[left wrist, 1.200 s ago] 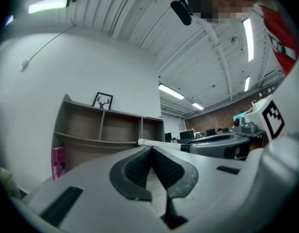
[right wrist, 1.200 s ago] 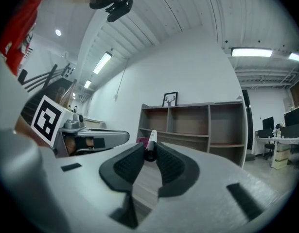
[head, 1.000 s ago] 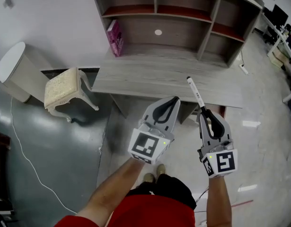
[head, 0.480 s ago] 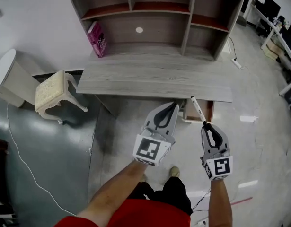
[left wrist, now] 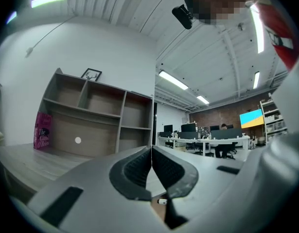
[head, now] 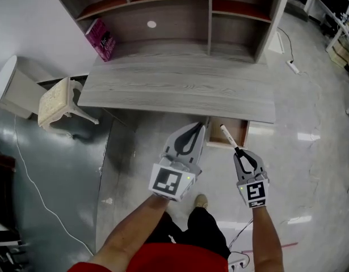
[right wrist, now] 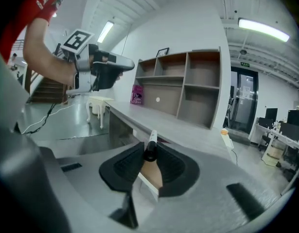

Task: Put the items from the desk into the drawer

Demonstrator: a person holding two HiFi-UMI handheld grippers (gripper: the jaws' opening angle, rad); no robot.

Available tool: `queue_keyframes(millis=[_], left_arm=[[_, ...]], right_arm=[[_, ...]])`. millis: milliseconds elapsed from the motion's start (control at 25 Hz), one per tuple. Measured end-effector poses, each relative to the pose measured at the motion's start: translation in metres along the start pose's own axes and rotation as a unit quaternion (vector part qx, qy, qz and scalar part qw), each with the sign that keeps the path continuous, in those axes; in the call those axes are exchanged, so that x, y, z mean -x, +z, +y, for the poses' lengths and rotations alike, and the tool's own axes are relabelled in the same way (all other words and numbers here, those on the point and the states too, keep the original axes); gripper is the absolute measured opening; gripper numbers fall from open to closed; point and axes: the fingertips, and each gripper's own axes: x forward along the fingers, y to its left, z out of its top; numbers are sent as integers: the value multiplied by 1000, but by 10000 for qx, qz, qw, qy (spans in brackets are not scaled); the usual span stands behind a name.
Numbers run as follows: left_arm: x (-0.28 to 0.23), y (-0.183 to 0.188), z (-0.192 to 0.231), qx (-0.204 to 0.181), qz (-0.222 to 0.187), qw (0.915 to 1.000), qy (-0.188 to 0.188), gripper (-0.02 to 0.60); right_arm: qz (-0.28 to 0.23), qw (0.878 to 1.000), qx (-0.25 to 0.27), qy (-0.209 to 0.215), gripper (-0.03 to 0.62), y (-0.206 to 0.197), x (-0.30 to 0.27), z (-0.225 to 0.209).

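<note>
person [head: 163,258]: red top at the bottom of the head view, a forearm running up to each gripper.
left gripper [head: 199,127]: jaws shut tip to tip, nothing between them. Held just off the desk's front edge, immediately left of the drawer.
right gripper [head: 237,150]: jaws closed partway, clamped on the pen [head: 227,137].
pen: white barrel, dark end seated between the pads. It sticks out past the tips toward the desk, and in the head view its far tip sits over the open drawer.
drawer [head: 243,130]: pulled out below the right part of the desk, brownish inside. Contents can't be made out.
desk [head: 180,89]: grey wood-grain top.
book [head: 100,38]: pink, leaning at the back left of the desktop.
hutch [head: 180,13]: open compartments on the back of the desk, reddish shelf boards.
stool [head: 54,100]: cream, on the floor left of the desk.
power strip [head: 293,67]: white, on the floor right of the hutch.
</note>
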Motion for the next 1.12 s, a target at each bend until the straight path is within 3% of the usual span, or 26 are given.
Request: queue_keyframes(millis=[520, 760, 1120], left_arm=[[-38, -34, 10, -110, 372, 9984, 411, 9], [-43, -42, 19, -156, 485, 9971, 561, 8], [-44, -45, 28, -208, 633, 9955, 677, 8]], right_arm=[[736, 9945, 332, 665, 83, -79, -91, -31], [839, 9913, 467, 897, 83, -89, -118, -33], [1560, 9811, 472, 1045, 92, -116, -139, -36]])
